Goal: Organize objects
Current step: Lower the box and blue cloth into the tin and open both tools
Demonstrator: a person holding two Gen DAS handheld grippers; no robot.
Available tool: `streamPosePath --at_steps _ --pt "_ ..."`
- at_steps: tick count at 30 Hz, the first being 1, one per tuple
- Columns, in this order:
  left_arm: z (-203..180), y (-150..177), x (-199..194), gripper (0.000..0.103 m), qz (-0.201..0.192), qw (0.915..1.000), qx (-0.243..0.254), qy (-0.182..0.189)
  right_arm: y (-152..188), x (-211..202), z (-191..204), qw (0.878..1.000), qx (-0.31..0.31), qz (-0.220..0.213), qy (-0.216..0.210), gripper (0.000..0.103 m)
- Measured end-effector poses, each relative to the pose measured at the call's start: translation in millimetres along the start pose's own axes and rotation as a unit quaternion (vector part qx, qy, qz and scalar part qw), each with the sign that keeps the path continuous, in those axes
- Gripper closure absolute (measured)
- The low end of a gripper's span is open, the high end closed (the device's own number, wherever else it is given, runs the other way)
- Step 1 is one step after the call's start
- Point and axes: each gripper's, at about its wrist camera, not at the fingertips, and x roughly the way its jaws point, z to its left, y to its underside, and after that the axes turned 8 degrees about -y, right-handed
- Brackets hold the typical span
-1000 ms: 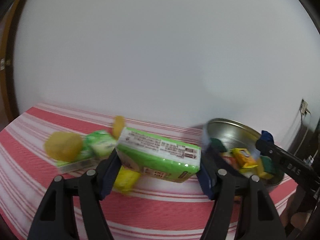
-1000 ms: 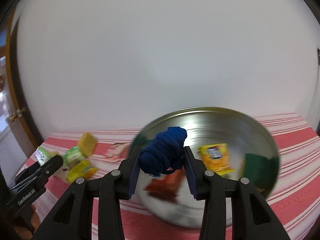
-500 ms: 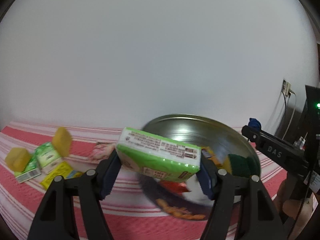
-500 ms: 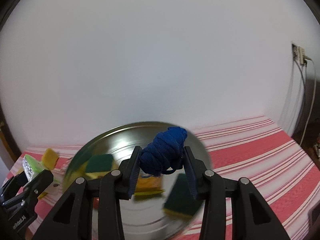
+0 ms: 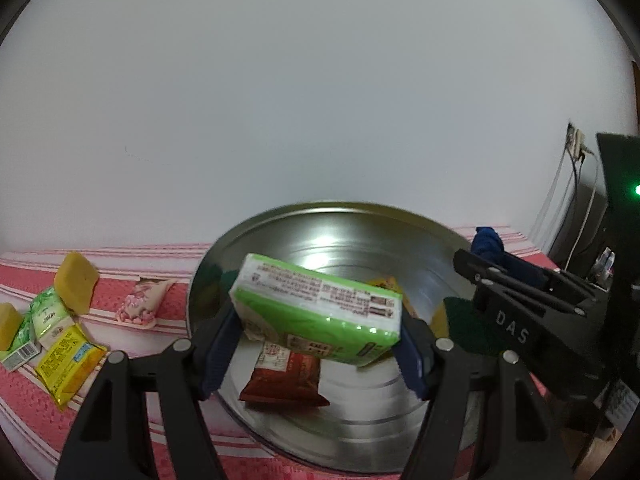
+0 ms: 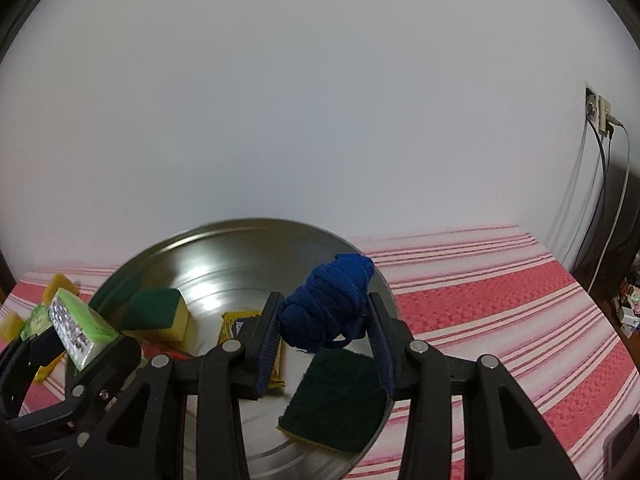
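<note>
My left gripper (image 5: 316,354) is shut on a green and white packet (image 5: 316,314), held tilted over the big steel bowl (image 5: 352,220). A red snack packet (image 5: 286,380) lies in the bowl below it. My right gripper (image 6: 325,344) is shut on a rolled dark blue cloth (image 6: 330,304) over the right part of the same bowl (image 6: 224,232). Two green and yellow sponges (image 6: 158,314) (image 6: 336,400) and a yellow packet (image 6: 236,318) lie inside. In the right wrist view the left gripper with its packet (image 6: 78,326) is at the far left.
On the red and white striped cloth (image 6: 500,300), left of the bowl, lie a yellow sponge (image 5: 76,282), a pink packet (image 5: 140,308), green packets (image 5: 48,316) and a yellow packet (image 5: 68,364). A wall socket with cables (image 6: 600,120) and dark equipment stand at the right.
Both grippers have moved rightwards, each keeping its load. The left one now hangs over the bowl. The right one has gone from the bowl's left part to its right part.
</note>
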Motion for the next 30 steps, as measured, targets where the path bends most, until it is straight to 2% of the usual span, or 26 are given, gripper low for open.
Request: streamPosePath --at_steps 5,7,9,11,13,15,19,26,30 --pt "4 2 10 0.032 0.014 0.9999 -0.004 -0.007 2 10 -5 1.000 -0.004 0.006 -0.005 0.059" --pt "6 2 8 0.022 0.009 0.9999 -0.008 -0.013 3 11 -5 1.000 -0.004 0.003 -0.010 0.058" --pt "8 0 2 0.008 -0.003 0.9995 -0.011 -0.029 4 14 -6 1.000 0.000 0.007 -0.017 0.050" --pt "12 -3 -3 0.000 -0.017 0.9989 -0.014 -0.041 3 11 -11 1.000 0.016 0.000 -0.022 0.033" --pt "16 -6 -9 0.000 -0.028 0.9989 -0.023 -0.032 2 4 -17 0.999 0.033 -0.019 -0.036 0.026" --pt "19 -6 -16 0.000 -0.033 0.9985 -0.028 -0.034 1 -4 -18 0.998 0.039 -0.035 -0.044 0.026" --pt "22 -2 -18 0.000 -0.032 0.9982 -0.025 -0.045 3 -5 -12 0.998 0.034 -0.052 -0.030 0.023" --pt "36 3 -23 0.000 -0.042 0.9957 -0.017 -0.081 10 -7 -11 0.997 0.046 -0.052 -0.032 0.023" --pt "50 9 -28 0.000 -0.049 0.9928 -0.018 -0.108 13 -16 -7 0.997 0.029 -0.067 -0.023 0.023"
